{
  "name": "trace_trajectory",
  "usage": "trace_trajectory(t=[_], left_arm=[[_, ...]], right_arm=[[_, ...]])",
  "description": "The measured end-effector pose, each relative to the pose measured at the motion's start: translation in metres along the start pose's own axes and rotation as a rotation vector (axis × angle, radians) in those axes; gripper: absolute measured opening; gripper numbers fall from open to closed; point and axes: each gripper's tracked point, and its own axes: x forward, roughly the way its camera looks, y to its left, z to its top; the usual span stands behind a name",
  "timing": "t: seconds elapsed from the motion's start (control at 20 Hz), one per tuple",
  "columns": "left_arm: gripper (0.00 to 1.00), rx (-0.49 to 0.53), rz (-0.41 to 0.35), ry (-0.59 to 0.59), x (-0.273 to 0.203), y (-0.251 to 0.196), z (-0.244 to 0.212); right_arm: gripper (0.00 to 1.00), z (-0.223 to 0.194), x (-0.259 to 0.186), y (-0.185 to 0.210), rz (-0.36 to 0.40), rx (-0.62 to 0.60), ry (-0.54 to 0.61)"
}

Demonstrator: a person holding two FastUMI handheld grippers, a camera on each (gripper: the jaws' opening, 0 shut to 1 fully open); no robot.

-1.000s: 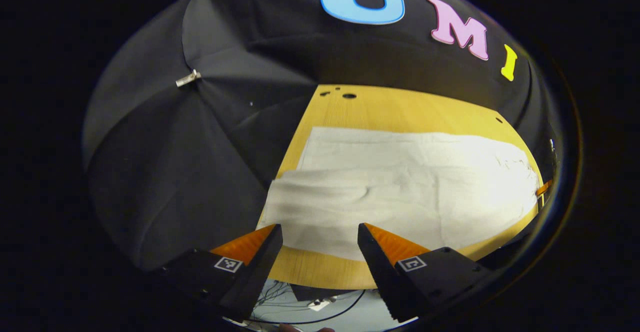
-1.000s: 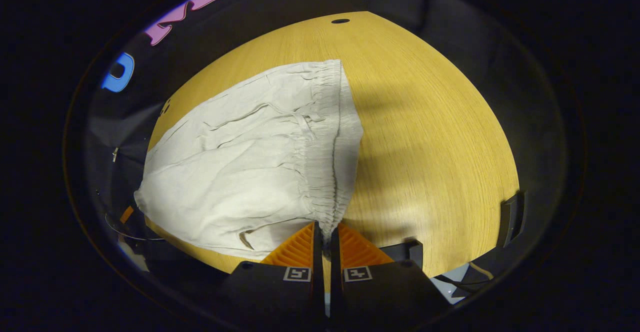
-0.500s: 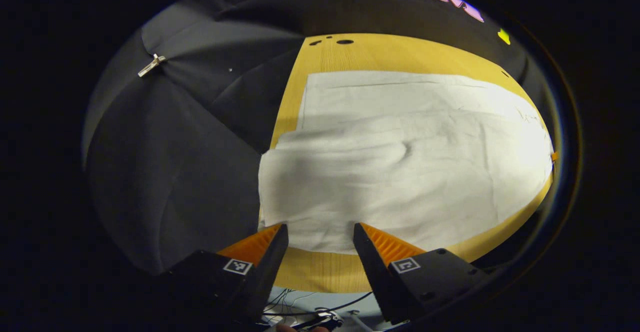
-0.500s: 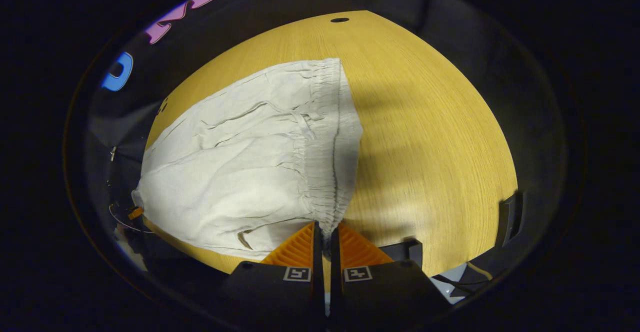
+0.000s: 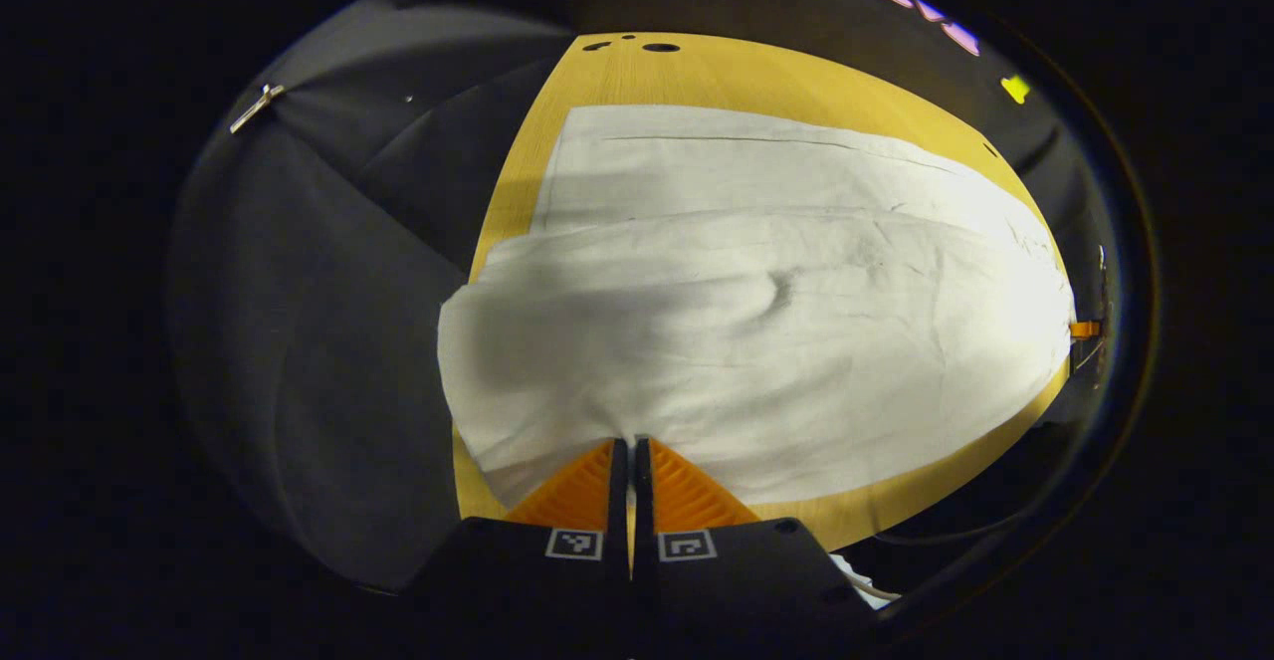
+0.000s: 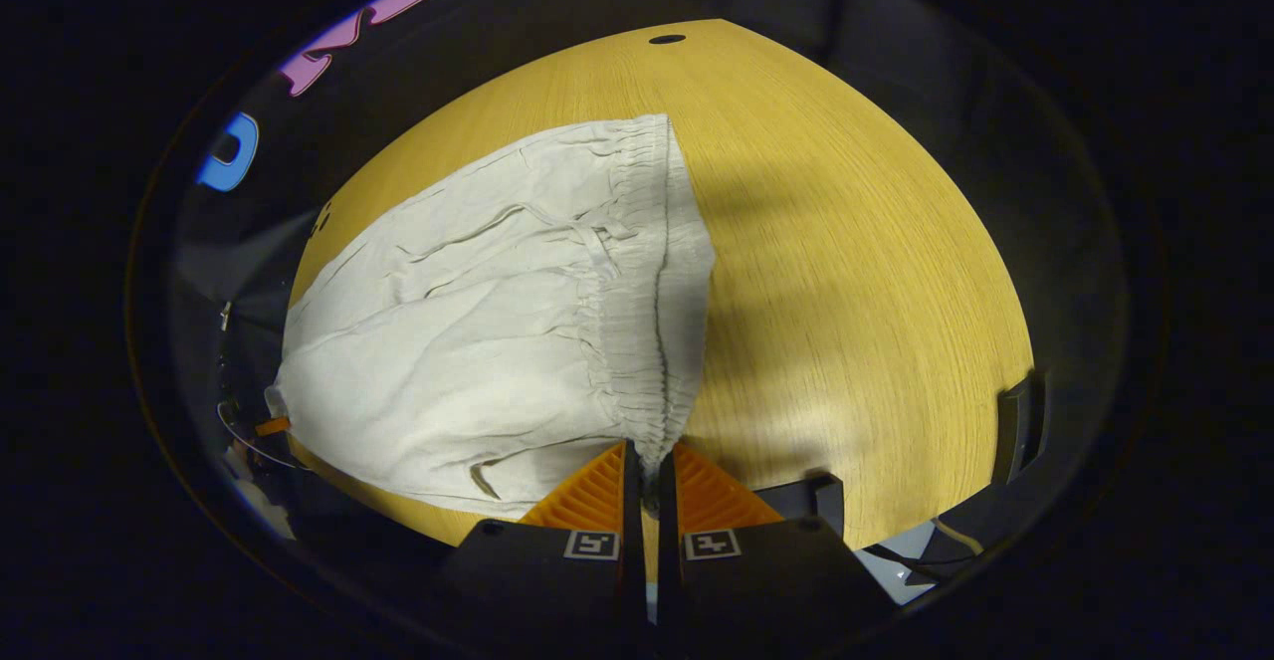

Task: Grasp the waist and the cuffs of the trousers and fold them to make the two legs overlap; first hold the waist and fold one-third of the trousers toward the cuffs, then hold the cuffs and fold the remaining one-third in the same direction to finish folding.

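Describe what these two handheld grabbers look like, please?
Each is a dark, blocky tool ending in two wedge-shaped jaws with ribbed inner faces. The left gripper and the right gripper both carry a small square black-and-white code tag on each jaw block.

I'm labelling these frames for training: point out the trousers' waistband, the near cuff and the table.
waistband (image 6: 637,322), right gripper view, on the gathered elastic band
cuff (image 5: 537,441), left gripper view, on the near hem
table (image 6: 846,272), right gripper view, on bare wood

Wooden table (image 5: 727,68), light grain, small holes (image 5: 659,47) at far edge. Off-white trousers (image 5: 796,312) lay spread flat on it, covering most of the left part.
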Motion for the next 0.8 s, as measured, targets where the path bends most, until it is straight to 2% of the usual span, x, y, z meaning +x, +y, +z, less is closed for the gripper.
trace_trajectory(t=[0.4, 0.45, 0.5, 0.65, 0.8], left_arm=[[0.06, -0.014, -0.050, -0.029, -0.016, -0.004, 0.002], [0.01, -0.023, -0.059, -0.044, -0.021, -0.006, 0.006], [0.06, -0.039, -0.072, -0.071, -0.026, -0.007, 0.012], [0.06, -0.119, -0.098, -0.139, -0.038, -0.008, 0.030], [0.06, -0.248, -0.149, -0.213, -0.046, -0.012, 0.053]], right_arm=[[0.09, 0.005, -0.012, 0.006, 0.025, 0.023, -0.041], [0.09, 0.008, -0.014, 0.008, 0.031, 0.030, -0.046], [0.09, 0.011, -0.017, 0.011, 0.044, 0.036, -0.062], [0.09, 0.028, -0.031, 0.021, 0.095, 0.083, -0.133], [0.09, 0.058, -0.049, 0.036, 0.179, 0.212, -0.229]])
